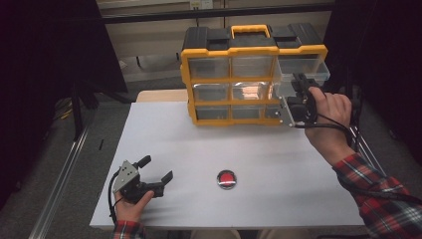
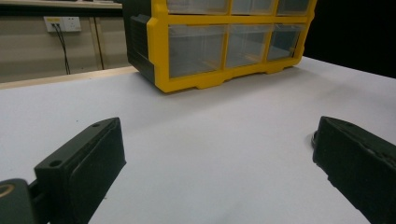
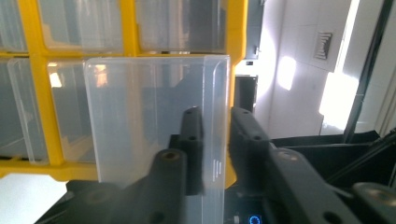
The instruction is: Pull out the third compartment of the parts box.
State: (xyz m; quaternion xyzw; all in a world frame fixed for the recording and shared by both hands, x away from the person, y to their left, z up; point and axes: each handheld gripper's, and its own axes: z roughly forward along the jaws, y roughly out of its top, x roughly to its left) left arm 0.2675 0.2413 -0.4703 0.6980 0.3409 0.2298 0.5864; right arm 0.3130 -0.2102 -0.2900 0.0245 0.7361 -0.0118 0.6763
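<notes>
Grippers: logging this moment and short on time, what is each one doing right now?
Left gripper: open, nothing between its jaws, low over the table.
Right gripper: closed on the side wall of the pulled-out clear drawer.

1 yellow organiser (image 1: 251,74) with 9 clear drawers (1 pulled out (image 1: 303,68)), 1 red disc (image 1: 227,179), 2 grippers.
</notes>
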